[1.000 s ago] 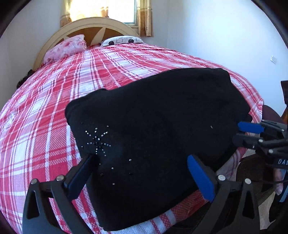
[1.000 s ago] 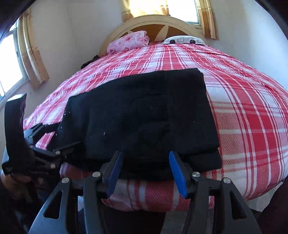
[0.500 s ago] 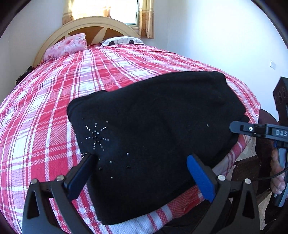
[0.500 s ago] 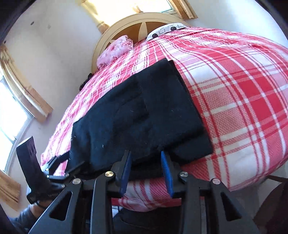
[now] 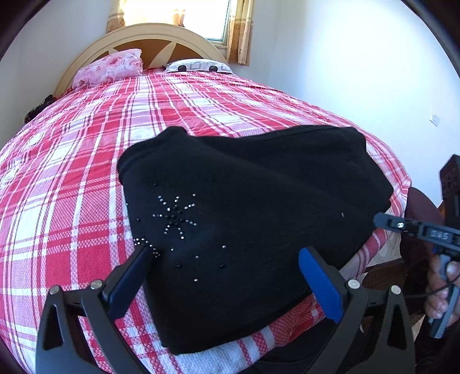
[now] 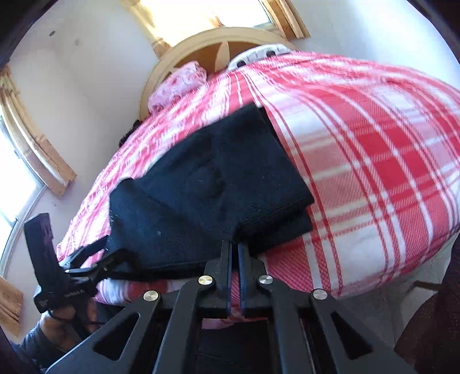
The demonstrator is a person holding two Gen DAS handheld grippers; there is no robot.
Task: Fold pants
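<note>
On the near edge of the bed (image 5: 86, 161), over the red-and-white plaid cover, lie the black pants (image 5: 253, 207) — folded into a thick, roughly rectangular stack, one corner reaching the mattress edge. A starburst of small rhinestones (image 5: 175, 214) sits on the top layer, toward the left of the left wrist view.

Left tool (image 5: 227, 267): jaws wide apart, blue-padded fingers (image 5: 319, 284) straddling the near end of the stack, one on either side; pads not pressing cloth. Whether the tips touch the fabric cannot be told.

Right tool (image 6: 234, 250): jaws brought together, only a narrow slit between them. Tips sit at the near edge of the pants, where the layers overlap — cloth appears pinched there, though the tips themselves are partly hidden by the dark fabric. A hand (image 5: 440, 290) holds this tool's handle, seen at the right edge of the left wrist view.

Far end of bed: curved wooden headboard (image 5: 143, 37), pink floral pillow (image 5: 112, 67), white patterned pillow (image 5: 198, 65). Curtained window (image 5: 178, 14) behind.
</note>
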